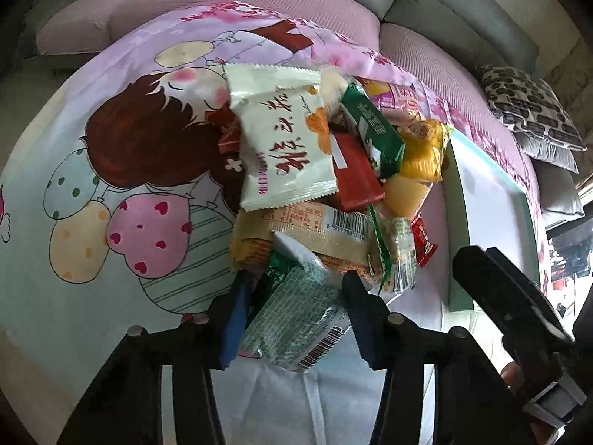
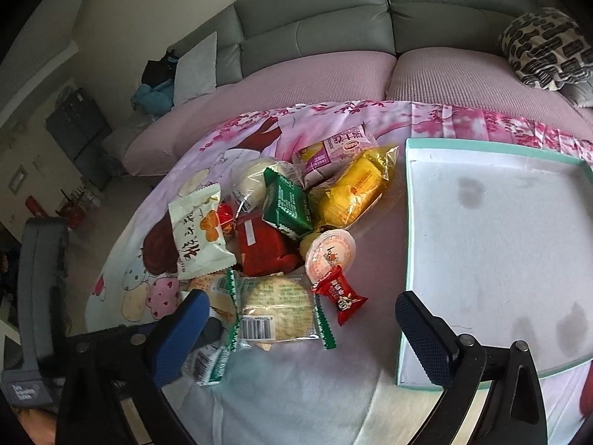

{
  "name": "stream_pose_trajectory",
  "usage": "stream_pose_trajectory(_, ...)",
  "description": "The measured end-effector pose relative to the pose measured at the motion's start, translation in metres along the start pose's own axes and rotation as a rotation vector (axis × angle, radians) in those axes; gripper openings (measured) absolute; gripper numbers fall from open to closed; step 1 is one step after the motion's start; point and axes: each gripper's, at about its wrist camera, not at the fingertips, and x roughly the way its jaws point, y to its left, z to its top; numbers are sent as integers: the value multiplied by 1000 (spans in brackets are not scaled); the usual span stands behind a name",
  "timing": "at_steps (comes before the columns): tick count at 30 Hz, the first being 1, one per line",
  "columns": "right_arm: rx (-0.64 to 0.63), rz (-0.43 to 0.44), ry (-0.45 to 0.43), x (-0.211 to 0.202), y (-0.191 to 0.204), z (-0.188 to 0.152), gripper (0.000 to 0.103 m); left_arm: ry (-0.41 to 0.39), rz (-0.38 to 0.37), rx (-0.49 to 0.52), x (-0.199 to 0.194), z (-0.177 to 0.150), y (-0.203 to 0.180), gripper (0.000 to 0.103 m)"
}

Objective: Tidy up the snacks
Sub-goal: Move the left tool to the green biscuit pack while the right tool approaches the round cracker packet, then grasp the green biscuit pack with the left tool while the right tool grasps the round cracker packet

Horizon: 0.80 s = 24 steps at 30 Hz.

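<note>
A heap of snacks lies on a cartoon-print cloth (image 1: 111,170): a white packet with red characters (image 1: 285,141) (image 2: 198,237), a red packet (image 1: 355,174) (image 2: 263,248), a green packet (image 1: 374,129) (image 2: 287,204) and yellow packets (image 1: 422,155) (image 2: 352,193). My left gripper (image 1: 296,322) is shut on a green-printed clear cracker packet (image 1: 292,330) at the heap's near edge. My right gripper (image 2: 304,337) stands wide open, holding nothing, just short of a round cracker packet (image 2: 276,309) and a small red candy (image 2: 341,294). It shows as a black shape (image 1: 500,289) at the right of the left wrist view.
A shallow white tray with a teal rim (image 2: 407,222) (image 1: 457,204) lies right of the heap, nothing in it. A jelly cup (image 2: 330,252) and a pink packet (image 2: 333,152) lie in the heap. Behind are a pink-covered sofa seat (image 2: 315,78) and a patterned cushion (image 2: 545,48).
</note>
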Motion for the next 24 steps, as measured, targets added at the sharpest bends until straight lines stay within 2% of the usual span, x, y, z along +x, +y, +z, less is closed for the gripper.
stream_pose_trajectory(7, -38, -9, 42, 14, 6, -3, 97, -36, 3, -60, -12, 3, 16, 47)
stream_pose_trajectory(15, -107, -11, 116, 40, 21, -10, 86, -40, 5, -144, -16, 5, 38, 47)
stream_pose_trajectory(17, -124, -18, 129, 46, 25, -13, 85, -29, 1, -132, -17, 3, 40, 50)
stream_pose_trajectory(19, -134, -22, 138, 50, 28, -15, 85, -19, 10, -115, -16, 2, 37, 59)
stream_pose_trajectory(21, -143, -24, 141, 54, 30, -16, 80, -14, 11, -95, -12, 6, 31, 61)
stream_pose_trajectory(24, -151, -27, 135, 56, 31, -16, 78, 5, 11, -56, -10, 4, 24, 65)
